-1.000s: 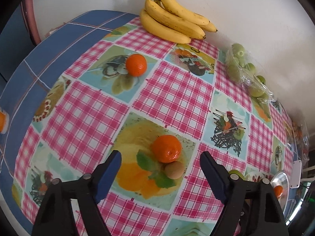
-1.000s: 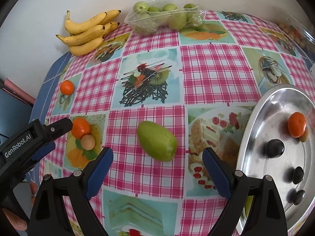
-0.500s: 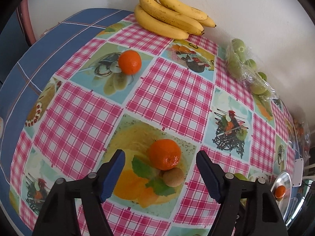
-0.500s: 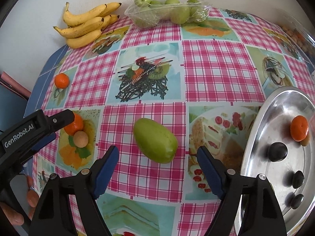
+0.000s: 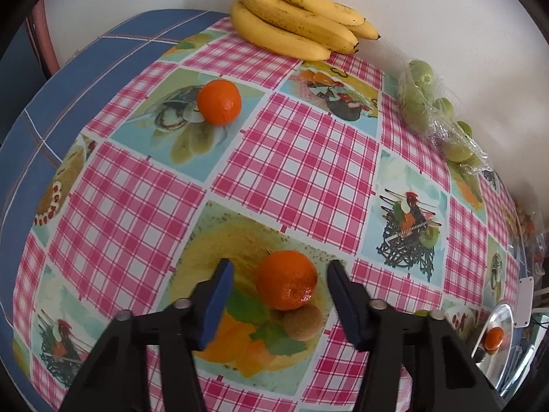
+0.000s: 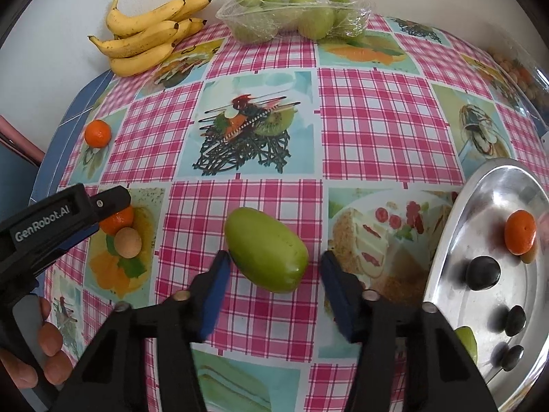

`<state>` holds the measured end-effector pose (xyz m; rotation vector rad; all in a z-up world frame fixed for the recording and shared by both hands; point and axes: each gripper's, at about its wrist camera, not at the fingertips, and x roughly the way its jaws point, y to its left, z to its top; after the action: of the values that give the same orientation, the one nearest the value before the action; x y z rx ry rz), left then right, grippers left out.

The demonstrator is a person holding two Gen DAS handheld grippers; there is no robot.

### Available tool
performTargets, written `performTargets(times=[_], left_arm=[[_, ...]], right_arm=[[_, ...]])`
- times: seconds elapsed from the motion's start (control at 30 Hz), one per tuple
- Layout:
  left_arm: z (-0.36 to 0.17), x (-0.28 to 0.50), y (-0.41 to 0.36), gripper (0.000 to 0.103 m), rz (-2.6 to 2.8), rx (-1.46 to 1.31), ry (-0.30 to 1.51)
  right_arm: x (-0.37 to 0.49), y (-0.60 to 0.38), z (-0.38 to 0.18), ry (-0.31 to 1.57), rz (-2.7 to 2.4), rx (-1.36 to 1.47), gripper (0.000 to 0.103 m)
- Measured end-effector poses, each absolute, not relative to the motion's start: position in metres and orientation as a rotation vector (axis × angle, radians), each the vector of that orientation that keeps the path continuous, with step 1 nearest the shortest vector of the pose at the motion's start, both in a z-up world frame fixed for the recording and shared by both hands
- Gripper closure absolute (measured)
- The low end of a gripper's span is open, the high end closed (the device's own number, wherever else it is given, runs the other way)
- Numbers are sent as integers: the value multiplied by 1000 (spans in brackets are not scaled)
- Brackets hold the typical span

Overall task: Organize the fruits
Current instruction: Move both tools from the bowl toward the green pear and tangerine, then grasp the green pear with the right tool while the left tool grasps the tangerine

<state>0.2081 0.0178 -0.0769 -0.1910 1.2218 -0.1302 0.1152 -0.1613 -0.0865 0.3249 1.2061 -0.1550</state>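
My left gripper (image 5: 279, 267) points down at the checked tablecloth, its jaws closing around an orange (image 5: 286, 279). A gap shows on both sides of the fruit. A small tan round fruit (image 5: 303, 322) touches the orange's near side. My right gripper (image 6: 274, 257) straddles a green oval fruit (image 6: 266, 249), its jaws closing. The left pad is almost at the skin, while the right pad stands apart. A metal tray (image 6: 446, 257) at the right holds an orange (image 6: 520, 231) and several dark round fruits (image 6: 483, 273).
Bananas (image 5: 295, 24) and a wrapped tray of green fruits (image 6: 295, 17) lie along the wall. Another orange (image 5: 219, 102) sits at the far left by the blue cloth edge. The left tool's black body (image 6: 51, 226) and a hand (image 6: 44, 353) fill the left of the right wrist view.
Both pairs of jaws have narrowed a lot around their fruits. The left gripper has come lower, so the orange now sits between its pads. The fruits have not moved.
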Motion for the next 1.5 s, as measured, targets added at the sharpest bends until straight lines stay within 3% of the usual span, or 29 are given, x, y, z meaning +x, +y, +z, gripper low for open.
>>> performTargets(times=[0.07,0.53,0.6,0.67,1.2,1.23,1.27,1.33,1.5], left_arm=[[-78,209,18,63,-140,-199,1221],[-48,199,21,63,-141,-189,1161],[-42,195,21,63,-146,-187,1152],[-35,191,20,63,-149,-186,1143],[-37,190,-2,63,-158,-139,1143],[-38,191,-2,63,-155,-139,1140],[-38,193,-3,63,-154,-140,1139],[-39,195,-3,63,-154,-142,1142],[-45,205,-4,63,-152,-118,1137]], right_arm=[[115,-161,-86,1204,-147,331,58],[109,-160,-70,1168,-119,353,63],[107,-159,-63,1152,-108,349,70],[104,-159,-58,1140,-102,346,91],[109,-179,-49,1093,-114,401,90],[111,-178,-48,1088,-109,403,84],[114,-177,-47,1084,-107,400,71],[120,-175,-47,1079,-102,392,60],[135,-173,-47,1059,-90,402,60]])
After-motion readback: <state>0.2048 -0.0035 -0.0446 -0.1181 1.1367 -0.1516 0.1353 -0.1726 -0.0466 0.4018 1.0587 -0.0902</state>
